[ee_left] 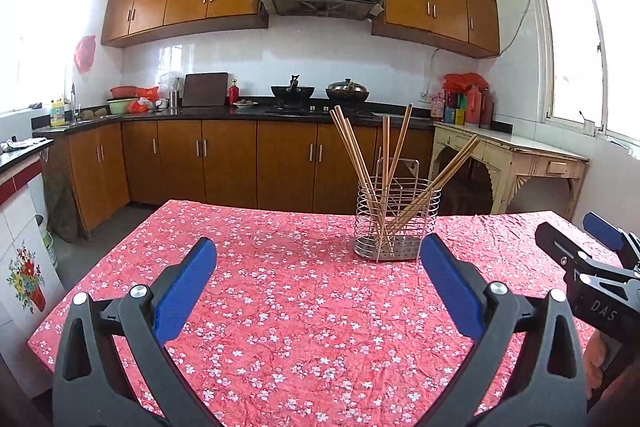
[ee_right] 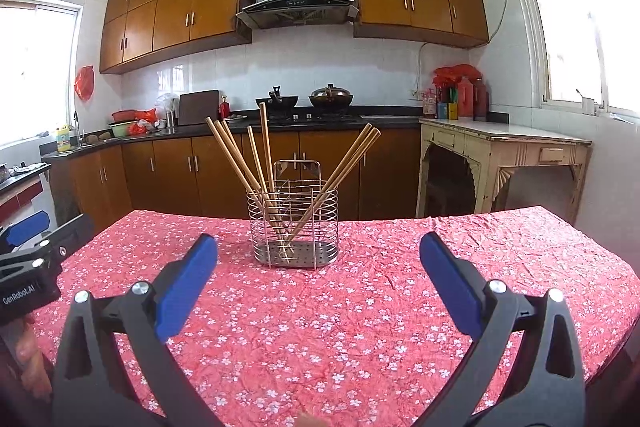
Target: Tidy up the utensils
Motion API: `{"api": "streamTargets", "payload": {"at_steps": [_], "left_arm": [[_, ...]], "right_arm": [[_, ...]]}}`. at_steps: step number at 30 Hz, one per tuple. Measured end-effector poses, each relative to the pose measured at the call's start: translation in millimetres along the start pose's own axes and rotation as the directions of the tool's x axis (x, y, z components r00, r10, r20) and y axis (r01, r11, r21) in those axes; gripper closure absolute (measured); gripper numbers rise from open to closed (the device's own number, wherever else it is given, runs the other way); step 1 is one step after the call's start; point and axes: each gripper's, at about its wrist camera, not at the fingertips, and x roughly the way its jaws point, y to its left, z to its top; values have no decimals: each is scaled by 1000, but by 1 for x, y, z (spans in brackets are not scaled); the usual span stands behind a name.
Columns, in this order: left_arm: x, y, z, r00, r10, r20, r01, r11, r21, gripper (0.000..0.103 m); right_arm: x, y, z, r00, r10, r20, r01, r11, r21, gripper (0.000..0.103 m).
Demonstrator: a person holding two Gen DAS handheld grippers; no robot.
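Observation:
A wire metal utensil holder (ee_left: 397, 223) (ee_right: 294, 225) stands upright on the table with the red flowered cloth (ee_left: 280, 307) (ee_right: 360, 307). Several wooden chopsticks (ee_left: 354, 163) (ee_right: 240, 159) lean out of it in different directions. My left gripper (ee_left: 318, 259) is open with nothing between its blue pads, short of the holder and a little to its left. My right gripper (ee_right: 318, 255) is open too, empty, pointing at the holder from the near side. Each gripper shows at the edge of the other's view: the right gripper (ee_left: 600, 239) and the left gripper (ee_right: 44, 227).
Behind the table runs a kitchen counter (ee_left: 248, 109) with woks, a cutting board and bottles, over brown cabinets. A worn cream side table (ee_left: 512, 151) (ee_right: 504, 143) stands at the right under a window. A person's hand (ee_right: 24, 351) holds the left gripper's handle.

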Motion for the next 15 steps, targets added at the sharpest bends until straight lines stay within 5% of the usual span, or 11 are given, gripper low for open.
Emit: {"api": "streamTargets", "payload": {"at_steps": [15], "left_arm": [[2,2,-1,1000,-3,-13,3,1000,-6,2]], "right_arm": [[0,1,0,1000,-3,-3,3,1000,8,4]]}}
